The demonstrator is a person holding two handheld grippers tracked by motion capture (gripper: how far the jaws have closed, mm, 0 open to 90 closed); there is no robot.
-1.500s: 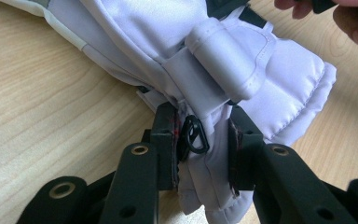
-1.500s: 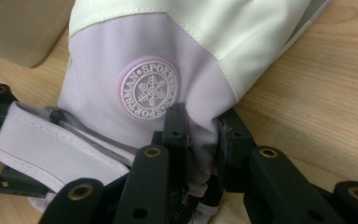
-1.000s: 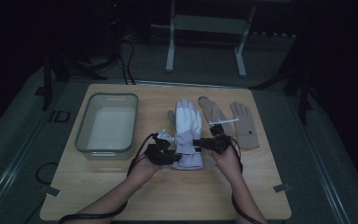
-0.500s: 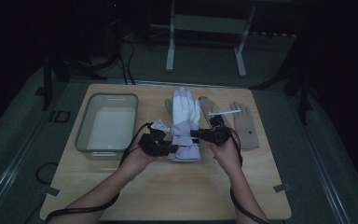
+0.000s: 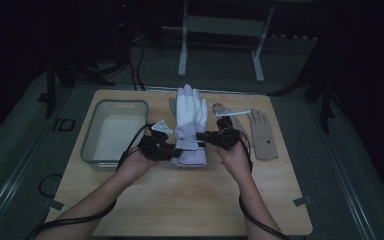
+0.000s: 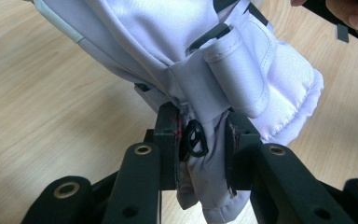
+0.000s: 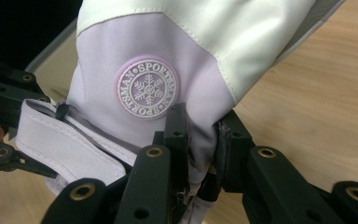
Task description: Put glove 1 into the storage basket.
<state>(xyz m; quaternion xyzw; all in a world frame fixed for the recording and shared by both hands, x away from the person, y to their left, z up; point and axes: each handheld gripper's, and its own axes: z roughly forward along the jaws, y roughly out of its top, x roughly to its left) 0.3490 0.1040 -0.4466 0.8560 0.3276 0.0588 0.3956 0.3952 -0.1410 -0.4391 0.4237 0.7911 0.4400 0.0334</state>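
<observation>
Here, nearest the camera in the high view, two forearms come in from the bottom edge over the wooden table point(image 5: 180, 200), each hand carrying a black gripper with a cable trailing back. The left gripper point(image 5: 167, 150) and right gripper point(image 5: 207, 136) meet at the cuff end of a white and lilac ski glove point(image 5: 190, 120), one on each side of it. In the left gripper view the jaws are pinched nearly together on a fold of cuff fabric point(image 6: 205, 158), with a small black plastic loop point(image 6: 193, 140) caught just by the left pad; the grey cuff strap point(image 6: 235, 74) hangs above the jaws and the table point(image 6: 51, 107) lies below. In the right gripper view the jaws are likewise narrowed onto the lilac cuff point(image 7: 200, 140), fabric bunched between the pads, just under a round snowflake badge point(image 7: 147, 88) reading SPORTSMAN. The glove lies about mid-table, fingers pointing away from the person, cuff towards them; the cuff looks raised off the wood, though the fingertip end is too dim to judge. Left of the glove sits a clear rectangular bin point(image 5: 92, 142), close by the left hand. Right of it a tan glove point(image 5: 262, 132) lies flat, apart from the right hand. Beyond the table, dark floor and a metal stand point(image 5: 220, 45).
</observation>
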